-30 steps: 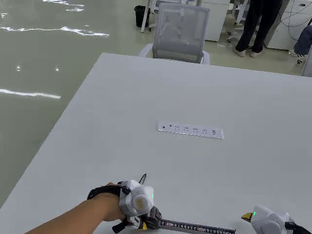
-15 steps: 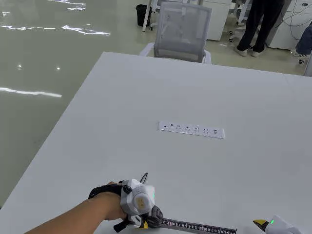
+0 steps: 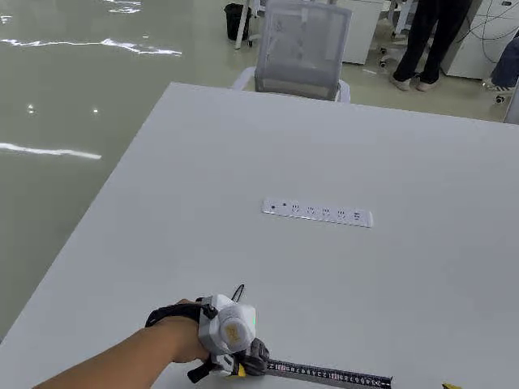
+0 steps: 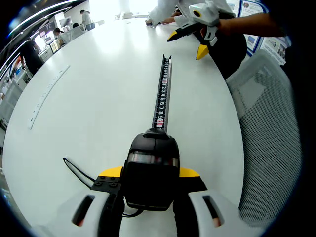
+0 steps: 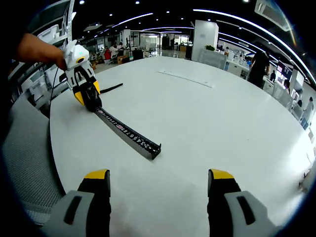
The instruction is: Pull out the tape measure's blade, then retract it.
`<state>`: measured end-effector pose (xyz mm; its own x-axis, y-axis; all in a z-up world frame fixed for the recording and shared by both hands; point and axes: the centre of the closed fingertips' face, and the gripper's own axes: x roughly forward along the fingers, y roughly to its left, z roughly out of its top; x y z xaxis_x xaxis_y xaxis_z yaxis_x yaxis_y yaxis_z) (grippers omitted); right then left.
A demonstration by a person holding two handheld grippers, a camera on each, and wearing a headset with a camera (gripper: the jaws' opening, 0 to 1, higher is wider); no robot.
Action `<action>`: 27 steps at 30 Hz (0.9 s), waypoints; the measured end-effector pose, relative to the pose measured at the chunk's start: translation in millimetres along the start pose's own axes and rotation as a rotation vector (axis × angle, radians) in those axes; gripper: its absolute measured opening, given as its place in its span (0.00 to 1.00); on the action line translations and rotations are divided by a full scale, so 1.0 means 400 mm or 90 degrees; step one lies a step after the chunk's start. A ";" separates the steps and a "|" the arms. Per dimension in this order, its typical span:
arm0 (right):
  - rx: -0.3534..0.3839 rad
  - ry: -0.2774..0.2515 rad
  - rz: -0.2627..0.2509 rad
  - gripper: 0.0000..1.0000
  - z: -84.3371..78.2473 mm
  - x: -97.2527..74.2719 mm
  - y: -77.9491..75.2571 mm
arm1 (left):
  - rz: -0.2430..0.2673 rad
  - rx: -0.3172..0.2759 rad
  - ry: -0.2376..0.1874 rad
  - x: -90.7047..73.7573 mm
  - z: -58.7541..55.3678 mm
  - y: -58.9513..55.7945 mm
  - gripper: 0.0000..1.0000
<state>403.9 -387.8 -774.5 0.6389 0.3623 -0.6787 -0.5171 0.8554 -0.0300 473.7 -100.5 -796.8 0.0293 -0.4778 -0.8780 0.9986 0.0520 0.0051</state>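
Left tongs [image 4: 150, 174]: clenched on the tape measure [image 3: 253, 362], near left corner of the worktop [image 3: 324, 146].
Right tongs [image 5: 158, 182]: released, jaws apart; I have drawn them back off the tip.
Blade [image 3: 328, 376]: pulled out rightward, lying flat and free.
Meaning: the pull looks finished; retracting comes next.

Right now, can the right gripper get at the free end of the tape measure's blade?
Probably yes. The right gripper has its jaws open, and the blade's free end lies flat on the white table ahead of them, with nothing in between.
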 end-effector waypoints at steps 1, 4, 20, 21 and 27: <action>0.012 -0.008 -0.006 0.84 0.000 -0.002 0.003 | 0.000 0.000 0.000 0.000 0.000 0.000 0.34; 0.024 -0.030 -0.019 0.87 -0.006 -0.012 0.022 | 0.001 0.000 0.000 0.001 0.000 0.001 0.34; 0.024 -0.089 -0.051 1.00 -0.003 -0.050 0.058 | 0.011 0.001 -0.004 0.000 -0.001 0.002 0.34; 0.025 -0.090 -0.050 1.00 0.000 -0.056 0.061 | 0.012 0.001 -0.004 0.000 -0.001 0.002 0.34; 0.042 -0.100 -0.054 1.00 0.005 -0.067 0.055 | 0.023 0.019 -0.011 -0.003 0.001 0.002 0.34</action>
<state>376.5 -377.8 -755.3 0.7623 0.3367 -0.5527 -0.4222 0.9060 -0.0304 474.6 -100.2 -795.7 0.0653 -0.4912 -0.8686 0.9978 0.0430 0.0507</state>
